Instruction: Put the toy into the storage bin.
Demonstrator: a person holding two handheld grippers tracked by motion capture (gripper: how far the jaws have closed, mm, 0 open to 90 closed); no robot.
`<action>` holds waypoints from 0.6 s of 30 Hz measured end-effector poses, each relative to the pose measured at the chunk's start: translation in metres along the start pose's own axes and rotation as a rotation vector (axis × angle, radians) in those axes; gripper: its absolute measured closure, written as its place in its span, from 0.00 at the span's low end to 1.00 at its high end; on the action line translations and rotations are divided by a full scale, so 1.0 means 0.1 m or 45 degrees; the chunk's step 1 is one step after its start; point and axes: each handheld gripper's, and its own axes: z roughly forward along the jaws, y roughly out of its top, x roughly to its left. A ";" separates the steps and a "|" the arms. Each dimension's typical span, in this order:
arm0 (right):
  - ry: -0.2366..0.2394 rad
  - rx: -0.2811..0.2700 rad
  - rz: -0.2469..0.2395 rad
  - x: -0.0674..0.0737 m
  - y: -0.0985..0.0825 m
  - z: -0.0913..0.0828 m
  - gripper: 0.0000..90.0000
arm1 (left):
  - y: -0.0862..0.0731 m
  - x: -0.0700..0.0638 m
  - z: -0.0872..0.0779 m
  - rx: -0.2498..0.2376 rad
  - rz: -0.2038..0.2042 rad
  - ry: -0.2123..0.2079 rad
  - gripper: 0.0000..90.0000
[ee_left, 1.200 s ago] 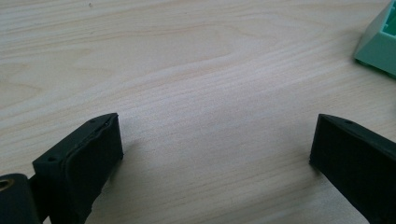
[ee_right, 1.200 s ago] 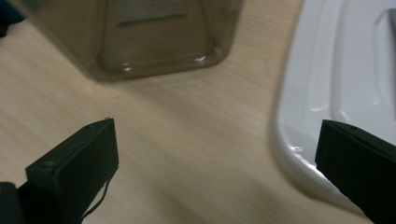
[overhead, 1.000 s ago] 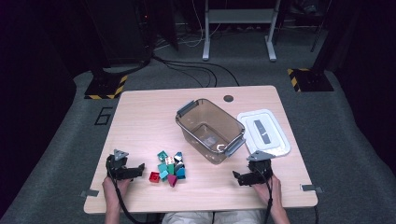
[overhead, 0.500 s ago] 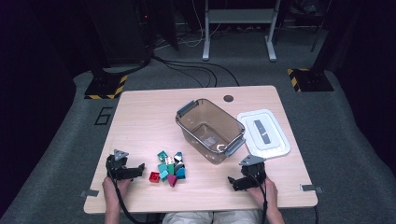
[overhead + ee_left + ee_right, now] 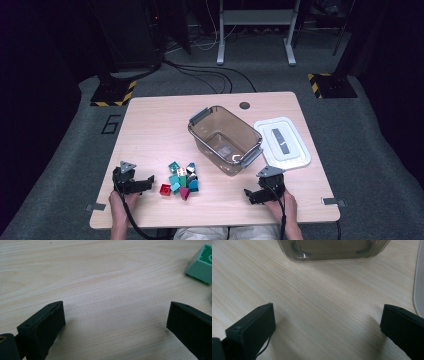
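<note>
The work in hand looks like moving the pile of small blocks (image 5: 181,179) into the clear bin (image 5: 226,139), so take the bin as the landmark. The blocks lie on the desk (image 5: 150,130) just off the bin's near-left corner, close to it but not touching, a loose cluster of teal, green, red and dark pieces with no clear long axis as a group. The white lid (image 5: 282,143) lies flat just to the bin's right, so the bin stands uncovered. The left claw (image 5: 148,181) rests low on the desk, left of the pile and farther from the bin; its jaws stand wide apart with nothing between them, and they point toward the blocks. In the left gripper view bare wood lies between the jaws and a green block (image 5: 200,263) sits ahead and off to the upper right, so the pile lies forward and slightly to that side. The right claw (image 5: 250,196) sits in front of the bin's near end, jaws likewise spread and empty, with the bin wall (image 5: 332,250) straight ahead. By my judgement the left claw is nearer the blocks and better aimed for the first pick.
</note>
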 end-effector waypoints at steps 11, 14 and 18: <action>-0.010 -0.001 0.008 -0.01 0.00 0.00 0.00 | -0.02 -0.16 -0.19 0.008 0.022 -0.068 0.01; -0.011 -0.002 0.011 -0.01 0.00 0.00 0.00 | -0.04 -0.23 -0.22 0.012 0.027 -0.094 0.01; -0.011 -0.003 0.012 -0.01 0.00 0.00 0.00 | -0.05 -0.28 -0.28 0.010 0.033 -0.120 0.01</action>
